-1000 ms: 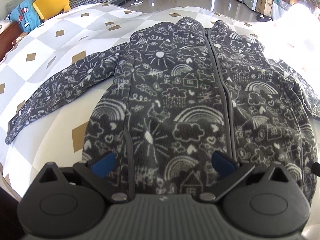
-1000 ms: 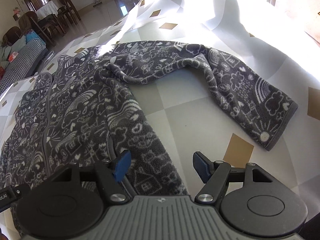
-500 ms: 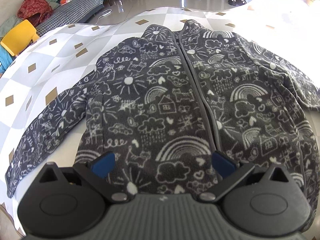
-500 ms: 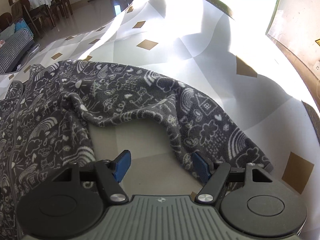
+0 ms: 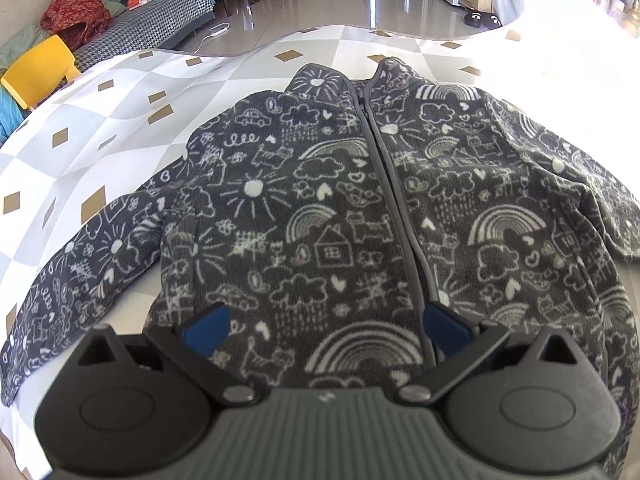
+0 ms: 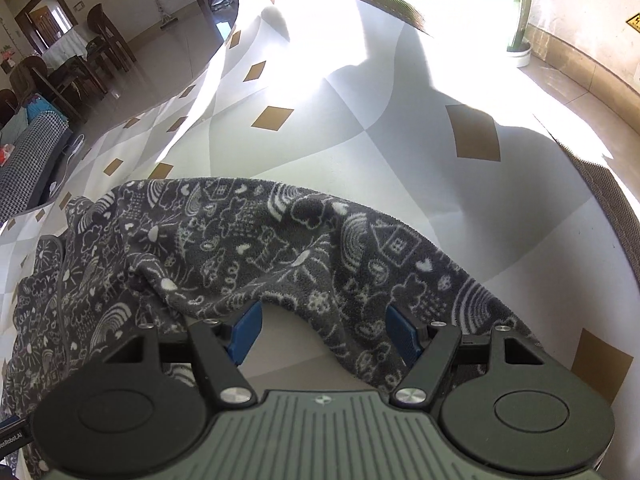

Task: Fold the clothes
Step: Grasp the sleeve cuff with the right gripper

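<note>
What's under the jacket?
The jacket lies zipped and face up on a checked cloth with tan diamonds. Whatever lies beneath the cloth is hidden.

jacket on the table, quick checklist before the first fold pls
1. Jacket lying front up, zip closed: ok.
2. Left sleeve spread out flat: ok.
3. Right sleeve flat: not ok, bent and bunched.
4. Left tool open over the hem, holding nothing: ok.
5. Right tool open over the right sleeve, pads not pressing: ok.
6. Tablecloth smooth: not ok, rippled.
</note>
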Tool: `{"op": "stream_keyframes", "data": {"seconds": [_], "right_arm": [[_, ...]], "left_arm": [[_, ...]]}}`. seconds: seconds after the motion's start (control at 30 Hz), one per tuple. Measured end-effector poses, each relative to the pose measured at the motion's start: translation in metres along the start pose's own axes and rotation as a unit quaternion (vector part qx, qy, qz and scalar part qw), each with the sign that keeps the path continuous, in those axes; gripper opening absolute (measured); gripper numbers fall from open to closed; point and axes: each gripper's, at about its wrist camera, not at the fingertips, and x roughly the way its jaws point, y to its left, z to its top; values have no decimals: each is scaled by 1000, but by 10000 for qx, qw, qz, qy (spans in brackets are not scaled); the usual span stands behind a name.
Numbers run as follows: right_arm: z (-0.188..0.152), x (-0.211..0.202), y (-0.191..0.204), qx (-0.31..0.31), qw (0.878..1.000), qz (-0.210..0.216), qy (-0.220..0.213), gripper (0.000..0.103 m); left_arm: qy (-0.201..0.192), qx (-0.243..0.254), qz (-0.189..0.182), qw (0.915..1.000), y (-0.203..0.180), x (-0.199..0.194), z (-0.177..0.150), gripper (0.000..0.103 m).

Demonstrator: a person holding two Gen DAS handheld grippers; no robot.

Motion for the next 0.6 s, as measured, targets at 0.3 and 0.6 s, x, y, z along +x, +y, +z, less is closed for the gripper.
{"op": "stream_keyframes", "data": {"seconds": [0.3, 0.6], "right_arm": [[15, 16, -4, 502, 9974, -477, -195, 68], [25, 49, -24, 1090, 9891, -991, -83, 68]], "left_arm": [[310, -261, 10, 9992, 0, 17, -4, 103], [300, -247, -19, 9992, -8, 20, -4, 103]]}}
